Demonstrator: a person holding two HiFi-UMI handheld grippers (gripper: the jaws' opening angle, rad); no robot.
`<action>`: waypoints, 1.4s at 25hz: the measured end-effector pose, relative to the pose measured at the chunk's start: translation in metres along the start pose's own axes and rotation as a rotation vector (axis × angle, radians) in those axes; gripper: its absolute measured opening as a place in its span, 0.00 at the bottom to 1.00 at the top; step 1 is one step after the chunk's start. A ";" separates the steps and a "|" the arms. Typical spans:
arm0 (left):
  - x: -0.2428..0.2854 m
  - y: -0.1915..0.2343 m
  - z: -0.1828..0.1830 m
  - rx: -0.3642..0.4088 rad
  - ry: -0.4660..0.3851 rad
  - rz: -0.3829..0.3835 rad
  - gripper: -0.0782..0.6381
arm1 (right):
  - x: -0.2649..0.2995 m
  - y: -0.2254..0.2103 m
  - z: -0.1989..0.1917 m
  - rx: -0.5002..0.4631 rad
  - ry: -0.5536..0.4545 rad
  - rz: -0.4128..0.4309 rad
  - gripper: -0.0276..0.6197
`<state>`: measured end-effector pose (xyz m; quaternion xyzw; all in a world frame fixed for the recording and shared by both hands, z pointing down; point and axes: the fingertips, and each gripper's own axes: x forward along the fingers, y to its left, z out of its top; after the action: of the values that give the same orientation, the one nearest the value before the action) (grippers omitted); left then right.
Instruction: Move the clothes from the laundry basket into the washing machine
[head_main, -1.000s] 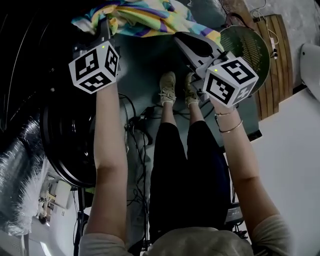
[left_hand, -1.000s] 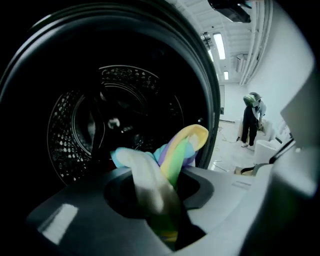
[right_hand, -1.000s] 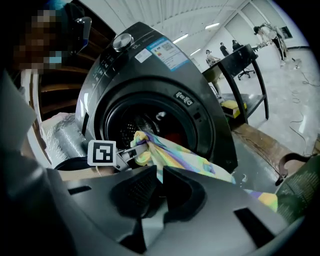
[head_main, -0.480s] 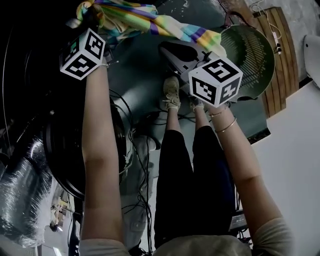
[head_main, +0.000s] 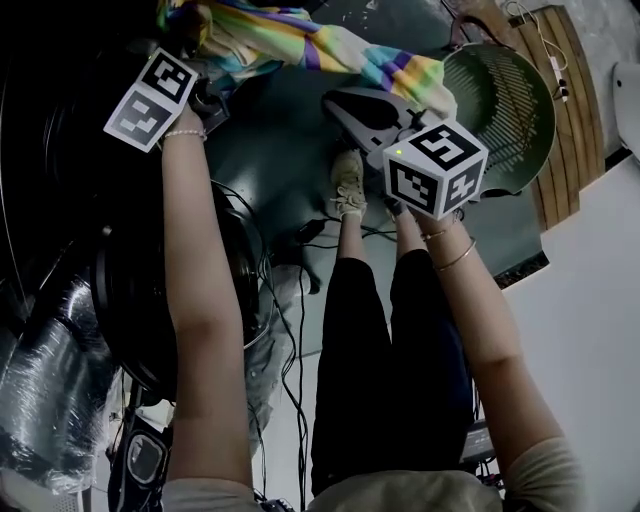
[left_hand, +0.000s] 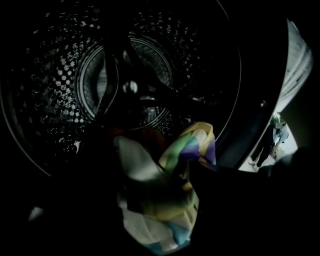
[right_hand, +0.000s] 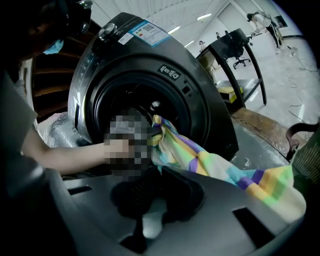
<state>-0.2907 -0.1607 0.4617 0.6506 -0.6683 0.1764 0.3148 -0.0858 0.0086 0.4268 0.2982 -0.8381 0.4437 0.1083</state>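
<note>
Yellow-green-purple striped cloth (left_hand: 192, 145) lies loose between the left tool's (left_hand: 160, 200) jaws, which have just opened wide, just inside the dark perforated washer drum (left_hand: 125, 75). Its tail trails out beside the clenched, empty right tool (right_hand: 150, 200). Drop looks made; the tail wants feeding in.

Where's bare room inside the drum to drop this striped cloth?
Bare: the drum has clear perforated metal at its back and left wall, above the bunched striped cloth. Crowded: the drum's lower front, and the lower half of the opening, filled by the person's forearm and the trailing cloth.
</note>
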 end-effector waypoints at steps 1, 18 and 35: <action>-0.006 0.001 -0.003 -0.016 0.004 0.006 0.69 | -0.001 0.001 -0.002 0.004 0.002 0.000 0.09; -0.009 -0.024 -0.129 -0.103 0.123 0.175 0.51 | -0.011 -0.021 -0.024 0.040 0.016 -0.020 0.09; -0.009 -0.012 0.042 0.015 -0.253 0.041 0.16 | -0.003 -0.011 -0.009 0.048 -0.004 0.014 0.09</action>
<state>-0.2873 -0.1820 0.4225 0.6562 -0.7144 0.1045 0.2193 -0.0773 0.0125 0.4379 0.2956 -0.8296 0.4638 0.0963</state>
